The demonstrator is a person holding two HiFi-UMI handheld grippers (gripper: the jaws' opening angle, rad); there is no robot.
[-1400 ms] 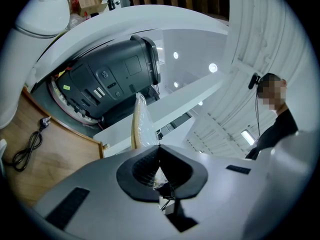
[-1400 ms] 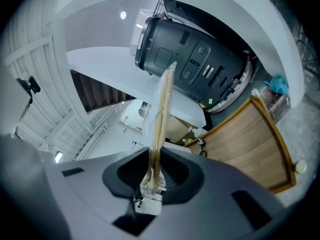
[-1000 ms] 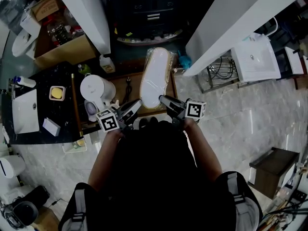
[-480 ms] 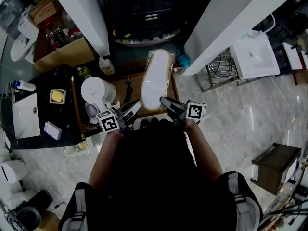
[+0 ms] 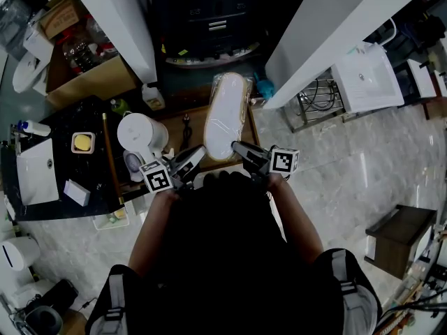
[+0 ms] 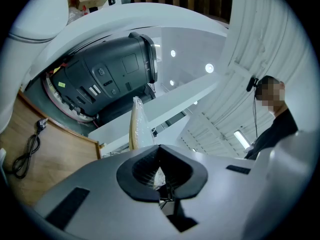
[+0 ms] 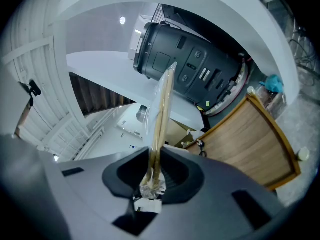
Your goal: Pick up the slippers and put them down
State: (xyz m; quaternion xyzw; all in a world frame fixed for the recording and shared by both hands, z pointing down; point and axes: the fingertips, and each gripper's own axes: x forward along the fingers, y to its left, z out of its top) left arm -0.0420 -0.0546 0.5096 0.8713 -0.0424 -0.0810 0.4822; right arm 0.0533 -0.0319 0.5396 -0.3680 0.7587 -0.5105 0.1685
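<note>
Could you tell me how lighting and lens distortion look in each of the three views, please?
Head view: straight edges bow outward, the person's torso is nearly black, the floor shows glare. Left gripper view: black round vignette, bright light spots. Right gripper view: same vignette; plastic sheen on the slippers.

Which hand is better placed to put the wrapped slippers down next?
Right, probably. The right claw pinches the wrapped slippers squarely, and they stand straight out of it. The left claw seems to catch them only at a crinkled edge, with the pair off to its side.
</note>
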